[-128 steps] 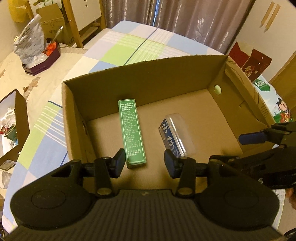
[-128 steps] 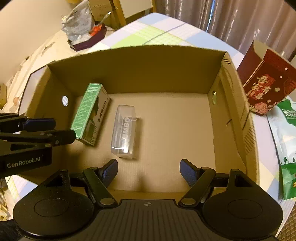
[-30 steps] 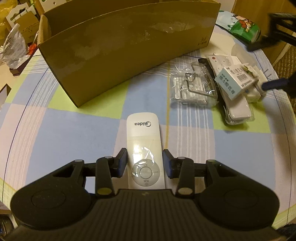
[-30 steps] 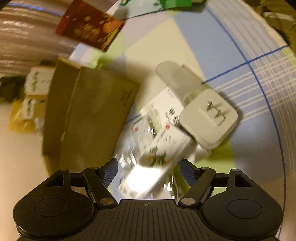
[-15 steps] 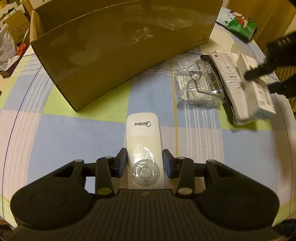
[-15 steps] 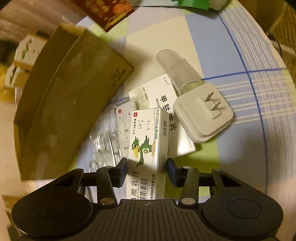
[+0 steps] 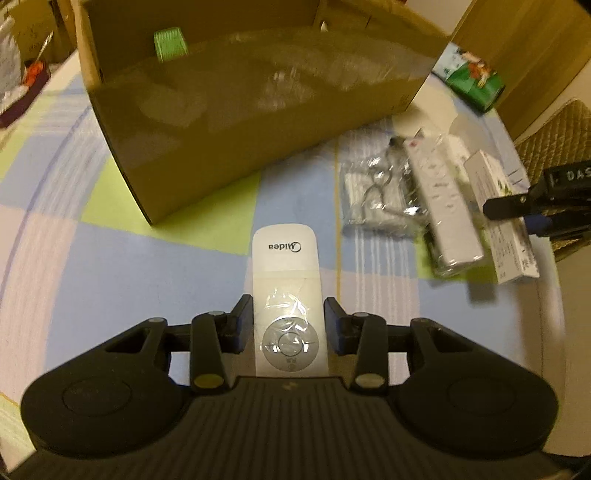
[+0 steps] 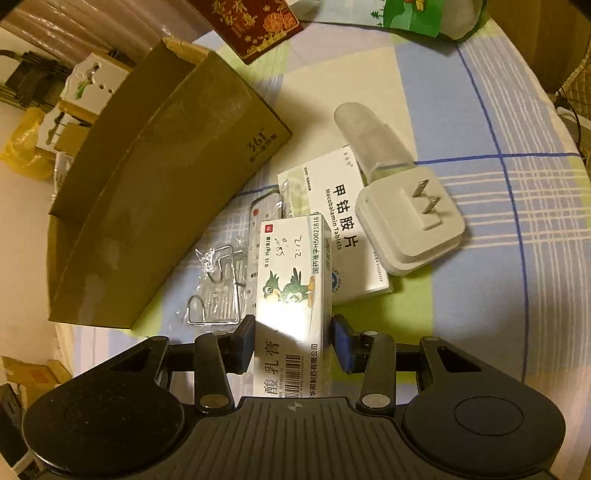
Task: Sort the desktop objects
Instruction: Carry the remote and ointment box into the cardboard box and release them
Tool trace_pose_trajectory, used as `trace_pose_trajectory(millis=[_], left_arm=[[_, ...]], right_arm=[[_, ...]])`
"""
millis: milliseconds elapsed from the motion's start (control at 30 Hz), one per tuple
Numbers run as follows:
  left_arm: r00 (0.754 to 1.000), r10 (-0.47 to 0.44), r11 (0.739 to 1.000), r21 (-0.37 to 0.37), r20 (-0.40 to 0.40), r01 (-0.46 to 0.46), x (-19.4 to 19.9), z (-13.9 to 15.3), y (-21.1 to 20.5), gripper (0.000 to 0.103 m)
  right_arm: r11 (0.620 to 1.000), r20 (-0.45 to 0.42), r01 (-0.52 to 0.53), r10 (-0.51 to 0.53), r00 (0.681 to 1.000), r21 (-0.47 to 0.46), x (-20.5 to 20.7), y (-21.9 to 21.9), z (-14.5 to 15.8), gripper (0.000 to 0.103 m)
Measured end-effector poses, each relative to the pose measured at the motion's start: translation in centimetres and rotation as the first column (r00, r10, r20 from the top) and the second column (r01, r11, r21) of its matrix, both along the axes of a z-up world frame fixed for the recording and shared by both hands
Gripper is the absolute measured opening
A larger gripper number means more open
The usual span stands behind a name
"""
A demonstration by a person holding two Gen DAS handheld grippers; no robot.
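My left gripper (image 7: 289, 326) is shut on a white Midea remote (image 7: 286, 277), held just above the checked tablecloth in front of the cardboard box (image 7: 251, 99). My right gripper (image 8: 293, 341) is shut on a white ointment box with green parrots (image 8: 293, 280), lifted above the pile. The right gripper and its box (image 7: 500, 221) show at the right of the left wrist view. A green box (image 7: 169, 43) stands inside the cardboard box.
On the cloth lie a bagged metal hook rack (image 8: 218, 288), a second white remote (image 7: 441, 199), a Mecobalamin tablet box (image 8: 340, 221), a white plug adapter (image 8: 410, 221) and a clear plastic case (image 8: 369, 136). A red box (image 8: 247, 18) and green bags (image 8: 424, 14) lie beyond.
Both grippers left the cardboard box and closed on the remote and the ointment box. In the last half second the right gripper has lifted its box off the pile; the left has tilted up.
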State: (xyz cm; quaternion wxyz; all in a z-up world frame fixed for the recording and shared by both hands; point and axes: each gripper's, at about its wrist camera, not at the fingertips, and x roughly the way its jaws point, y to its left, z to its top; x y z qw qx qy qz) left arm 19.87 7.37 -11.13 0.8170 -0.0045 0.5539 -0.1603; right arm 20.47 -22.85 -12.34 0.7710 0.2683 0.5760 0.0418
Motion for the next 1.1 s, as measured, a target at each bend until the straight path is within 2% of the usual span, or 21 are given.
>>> trace_pose_trajectory(millis=[300, 633, 767, 1100], left_arm=[[0.997, -0.008, 0.996, -0.085, 0.079, 0.015, 0.2, 5.7, 0.0, 0.036], [0.983, 0.013, 0.995, -0.102, 0.181, 0.005, 1.7, 10.8, 0.5, 0.036], [0.977, 0.024, 0.994, -0.107, 0.210, -0.001, 2.5, 12.1, 0.8, 0.036], [0.972, 0.056, 0.993, -0.117, 0.230, -0.029, 5.5, 13.2, 1.3, 0.036]], right_arm=[[0.999, 0.040, -0.028, 0.026, 0.999, 0.045, 0.4, -0.7, 2.2, 0.043], [0.991, 0.124, -0.127, 0.121, 0.985, 0.039, 2.5, 0.1, 5.0, 0.043], [0.988, 0.149, -0.145, 0.135, 0.980, 0.055, 3.3, 0.0, 5.9, 0.043], [0.977, 0.201, -0.204, 0.188, 0.961, 0.061, 5.7, 0.8, 7.5, 0.043]])
